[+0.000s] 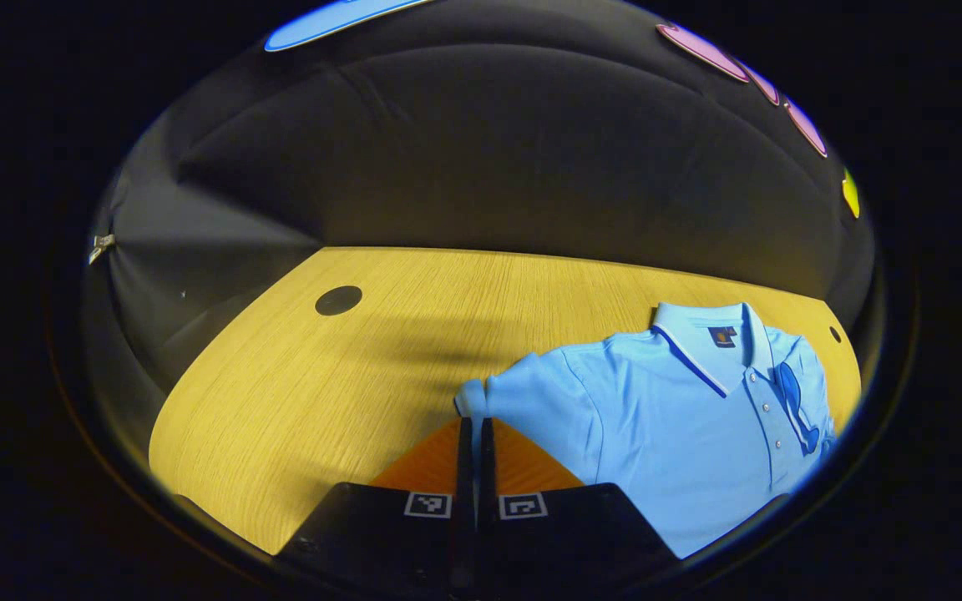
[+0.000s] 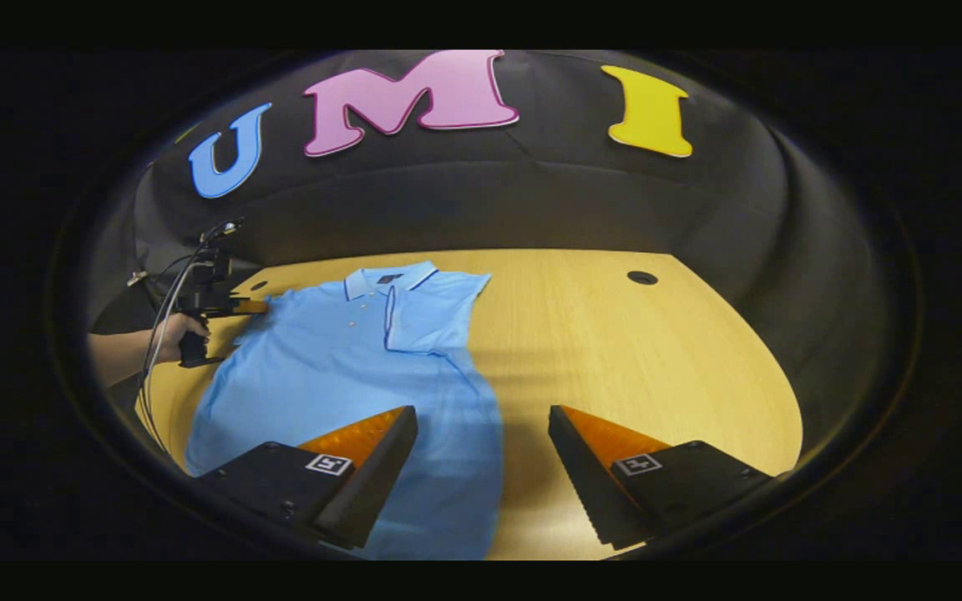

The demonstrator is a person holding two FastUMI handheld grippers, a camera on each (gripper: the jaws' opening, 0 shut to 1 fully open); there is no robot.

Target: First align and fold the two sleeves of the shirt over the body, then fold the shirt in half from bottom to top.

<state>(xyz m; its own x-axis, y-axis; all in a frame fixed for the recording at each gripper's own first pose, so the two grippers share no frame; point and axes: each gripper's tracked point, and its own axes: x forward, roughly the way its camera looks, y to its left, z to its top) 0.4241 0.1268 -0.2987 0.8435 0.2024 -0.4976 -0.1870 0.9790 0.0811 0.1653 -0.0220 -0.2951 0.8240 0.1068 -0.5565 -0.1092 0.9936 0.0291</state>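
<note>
A wide yellow wooden table (image 2: 615,351) is seen in front of a dark cloth wall (image 2: 531,200). A small round dark hole (image 1: 338,300) is cut into the table near its far left corner in the left gripper view, and another round hole (image 2: 641,277) is seen near the far edge in the right gripper view.

A light blue short-sleeved polo shirt (image 2: 347,376) is laid flat on the table, front side up, with its collar (image 2: 389,280) toward the far edge and its bottom toward the near edge. In the right gripper view, one sleeve (image 2: 435,313) is already folded over the body. The other sleeve (image 1: 523,401) is spread out to the side.

The left gripper (image 1: 475,430) is closed, with its two fingers pressed close together. Their tips are at the hem of the spread-out sleeve, and the hem looks pinched between them. In the right gripper view this same gripper is held by a hand (image 2: 184,338) at the far side of the shirt.

The right gripper (image 2: 483,417) is wide open and nothing is held in it. It is placed near the bottom part of the shirt, with one finger over the blue cloth and the other over bare table.
</note>
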